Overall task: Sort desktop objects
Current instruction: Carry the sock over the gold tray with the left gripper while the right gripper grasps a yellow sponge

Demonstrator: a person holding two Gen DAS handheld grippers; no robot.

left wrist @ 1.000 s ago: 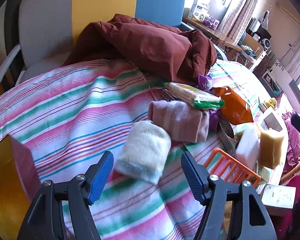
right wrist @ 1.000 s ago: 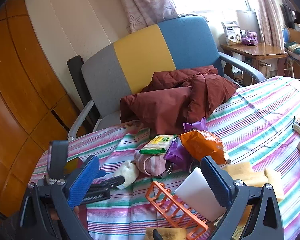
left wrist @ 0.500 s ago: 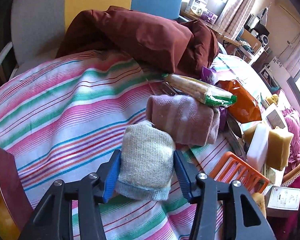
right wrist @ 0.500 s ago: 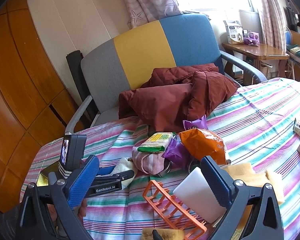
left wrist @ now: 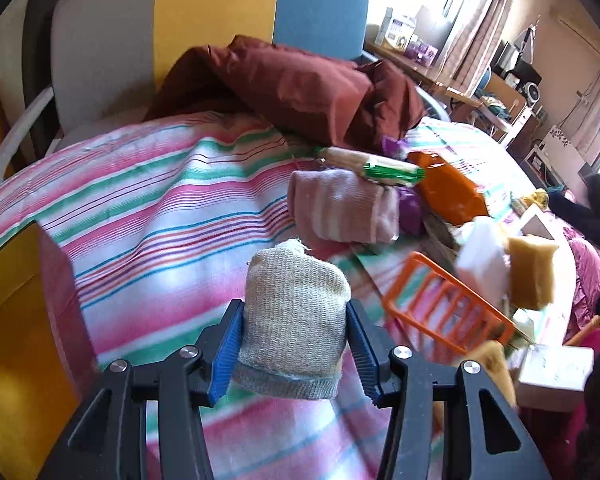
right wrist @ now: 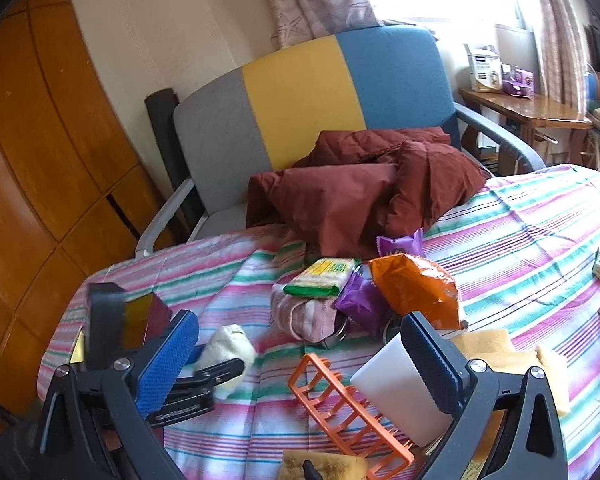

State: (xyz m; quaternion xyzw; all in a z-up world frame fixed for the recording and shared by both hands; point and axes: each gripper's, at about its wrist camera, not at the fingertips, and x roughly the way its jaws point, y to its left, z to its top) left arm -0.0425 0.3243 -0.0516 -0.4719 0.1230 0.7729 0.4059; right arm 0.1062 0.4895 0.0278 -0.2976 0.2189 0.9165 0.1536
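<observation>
Striped pink, green and white cloth point(left wrist: 148, 200) covers the surface, with a grey, yellow and blue armchair point(right wrist: 300, 96) behind it and a crumpled maroon jacket point(left wrist: 300, 88) spilling from the seat onto the cloth. The left tongs point(left wrist: 294, 344) are closed narrow on a rolled beige knitted sock with a grey cuff point(left wrist: 296, 320), their blue pads pressing both its sides; in the right wrist view the same roll shows pale between them, low over the stripes, though whether it is lifted free I cannot tell. The right tongs point(right wrist: 300, 364) stand wide and hold nothing, hovering over an orange plastic rack point(right wrist: 340, 404) and a white rectangular block point(right wrist: 400, 396).

Beyond the held roll lies a pink striped sock bundle point(left wrist: 340, 212), with a green-ended packet of crackers point(left wrist: 376, 166) resting on it, a purple wrapper point(right wrist: 360, 300) just beside it and an orange snack bag point(left wrist: 448, 192) next to that. Yellow sponges point(left wrist: 532, 272) sit near the rack.

The step in hand looks like carrying off the beige roll as one sorted item. A yellow and maroon box point(left wrist: 24, 320) sits close at the left and seems a likely place for it, though that is a guess. The next move calls for a steady lift clear of the cloth, keeping the soft roll from slipping out, then opening over its place.
</observation>
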